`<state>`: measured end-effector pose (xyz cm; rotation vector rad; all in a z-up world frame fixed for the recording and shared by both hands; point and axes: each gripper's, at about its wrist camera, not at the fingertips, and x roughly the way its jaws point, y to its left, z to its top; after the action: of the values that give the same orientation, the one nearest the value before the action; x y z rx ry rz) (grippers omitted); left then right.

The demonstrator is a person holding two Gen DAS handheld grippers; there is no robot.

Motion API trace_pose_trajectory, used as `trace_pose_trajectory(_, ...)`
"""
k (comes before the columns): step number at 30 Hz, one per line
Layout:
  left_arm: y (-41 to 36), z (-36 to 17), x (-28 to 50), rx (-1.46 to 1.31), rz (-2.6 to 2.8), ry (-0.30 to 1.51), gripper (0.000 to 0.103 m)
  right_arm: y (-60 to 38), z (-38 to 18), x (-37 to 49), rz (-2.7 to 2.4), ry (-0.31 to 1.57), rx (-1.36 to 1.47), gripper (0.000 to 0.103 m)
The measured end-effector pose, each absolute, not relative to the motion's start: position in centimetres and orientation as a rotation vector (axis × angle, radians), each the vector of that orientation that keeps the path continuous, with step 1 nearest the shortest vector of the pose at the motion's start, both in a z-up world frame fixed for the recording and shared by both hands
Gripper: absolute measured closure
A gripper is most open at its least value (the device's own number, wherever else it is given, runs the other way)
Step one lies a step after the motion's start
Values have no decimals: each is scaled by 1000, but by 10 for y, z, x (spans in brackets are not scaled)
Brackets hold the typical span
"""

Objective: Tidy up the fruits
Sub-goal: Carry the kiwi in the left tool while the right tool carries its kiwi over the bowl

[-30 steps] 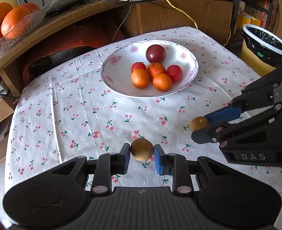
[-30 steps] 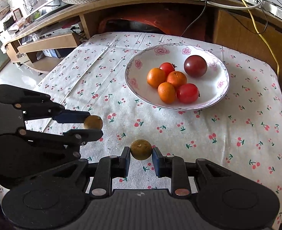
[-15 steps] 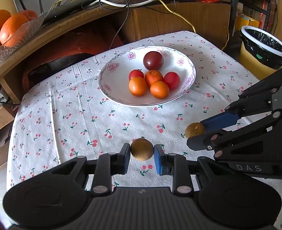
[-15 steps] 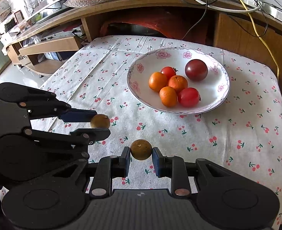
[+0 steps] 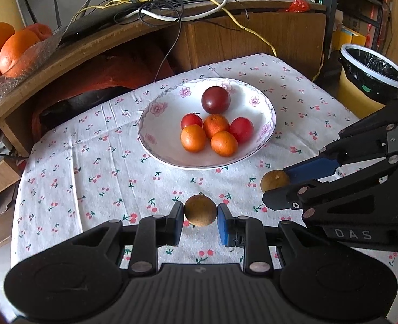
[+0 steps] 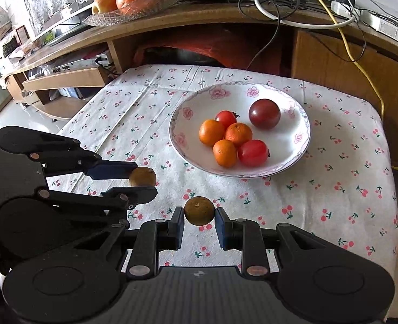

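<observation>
Blue pads of the left hand-held gripper [image 5: 200,214] pinch a small brown fruit [image 5: 200,210] above the cherry-print surface [image 5: 90,167]. Just to its right, the right hand-held gripper [image 6: 199,217] clamps a second brown fruit [image 6: 199,210] likewise. Beyond both sits a flowered white bowl [image 5: 155,135] with three oranges, two red tomatoes and one dark plum [image 5: 215,100].

home, likely living room | cherry-print tablecloth [image 5: 90,167] | cluttered wooden shelf [image 6: 199,24]
</observation>
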<state>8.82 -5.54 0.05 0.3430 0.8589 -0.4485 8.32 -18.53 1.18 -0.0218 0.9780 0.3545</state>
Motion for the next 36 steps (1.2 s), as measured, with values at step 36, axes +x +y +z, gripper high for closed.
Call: trace_pose_trajectory(36,-71,-3,172,269,-389,835,68,-204,10,155,239,897,35,80)
